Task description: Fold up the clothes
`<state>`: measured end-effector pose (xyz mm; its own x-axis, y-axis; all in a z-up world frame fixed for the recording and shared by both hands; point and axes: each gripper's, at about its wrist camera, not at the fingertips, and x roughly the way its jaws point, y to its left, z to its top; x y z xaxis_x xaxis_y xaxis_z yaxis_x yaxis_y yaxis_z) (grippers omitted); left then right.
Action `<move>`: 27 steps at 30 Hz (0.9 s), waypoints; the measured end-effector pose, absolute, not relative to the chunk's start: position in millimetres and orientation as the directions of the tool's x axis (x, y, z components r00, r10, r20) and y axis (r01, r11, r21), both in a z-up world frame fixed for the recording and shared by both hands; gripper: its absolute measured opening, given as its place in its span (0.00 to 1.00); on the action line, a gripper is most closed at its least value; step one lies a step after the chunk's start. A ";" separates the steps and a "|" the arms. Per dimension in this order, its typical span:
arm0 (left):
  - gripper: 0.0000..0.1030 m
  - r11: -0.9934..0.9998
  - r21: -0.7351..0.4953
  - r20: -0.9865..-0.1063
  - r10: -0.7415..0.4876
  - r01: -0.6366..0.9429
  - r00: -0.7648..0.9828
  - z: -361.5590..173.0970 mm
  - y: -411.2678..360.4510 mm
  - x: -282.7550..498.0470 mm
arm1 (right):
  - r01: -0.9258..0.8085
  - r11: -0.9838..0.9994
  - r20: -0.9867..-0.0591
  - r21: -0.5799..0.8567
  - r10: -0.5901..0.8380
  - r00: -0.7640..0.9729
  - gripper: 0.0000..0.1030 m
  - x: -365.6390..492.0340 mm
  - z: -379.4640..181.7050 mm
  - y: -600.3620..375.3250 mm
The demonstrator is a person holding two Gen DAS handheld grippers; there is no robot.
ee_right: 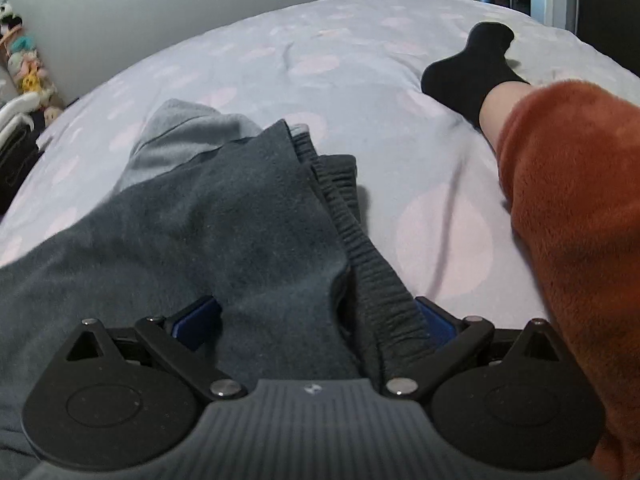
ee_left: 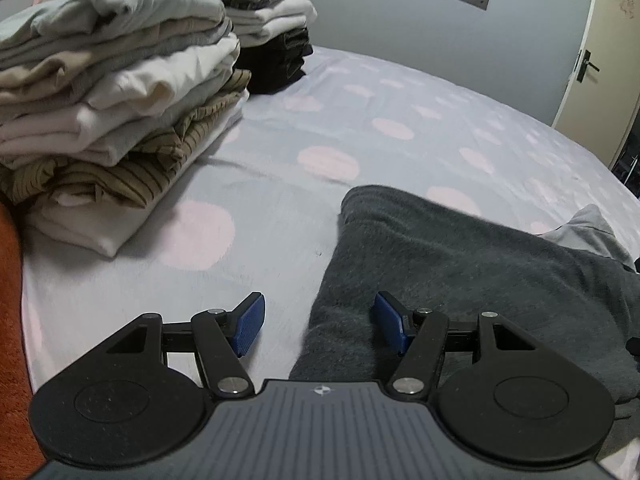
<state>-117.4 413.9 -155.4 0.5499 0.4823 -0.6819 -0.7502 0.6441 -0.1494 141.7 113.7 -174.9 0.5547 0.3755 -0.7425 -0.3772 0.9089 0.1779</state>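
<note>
A dark grey fleece garment [ee_left: 460, 264] lies crumpled on the bed sheet [ee_left: 320, 128], which is pale lilac with pink dots. Its left edge runs between the blue pads of my left gripper [ee_left: 320, 322], which is open just above it; neither pad presses the cloth. In the right wrist view the same garment [ee_right: 224, 216] shows a ribbed waistband [ee_right: 368, 264] and a lighter grey part [ee_right: 180, 136] at its far end. My right gripper [ee_right: 316, 320] stands wide open, with the bunched cloth and waistband lying loose between its pads and partly covering them.
A tall stack of folded clothes [ee_left: 120, 80] stands at the left, with a second stack [ee_left: 276, 36] behind it. A person's leg in orange fleece [ee_right: 580, 220] with a black sock [ee_right: 468, 68] rests on the bed at the right. Plush toys [ee_right: 24, 64] line the wall.
</note>
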 end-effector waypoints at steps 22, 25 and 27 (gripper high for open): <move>0.69 0.620 -0.194 -0.697 0.458 -0.760 0.551 -157.9 415.7 -121.3 | -0.443 0.839 -0.672 0.315 0.527 0.521 0.37 129.0 -151.3 112.6; 0.69 0.611 -0.214 -0.690 0.457 -0.762 0.560 -154.6 417.6 -125.1 | -0.477 0.836 -0.652 0.271 0.524 0.548 0.36 119.2 -131.1 121.7; 0.69 0.604 -0.227 -0.686 0.457 -0.764 0.566 -152.5 418.7 -128.2 | -0.512 0.836 -0.645 0.196 0.504 0.575 0.36 109.2 -115.8 135.5</move>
<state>-128.2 418.7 -152.5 0.5660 0.4573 -0.6859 -0.7636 0.6044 -0.2272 109.2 135.5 -115.8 0.5752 0.5036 -0.6446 -0.5120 0.8362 0.1964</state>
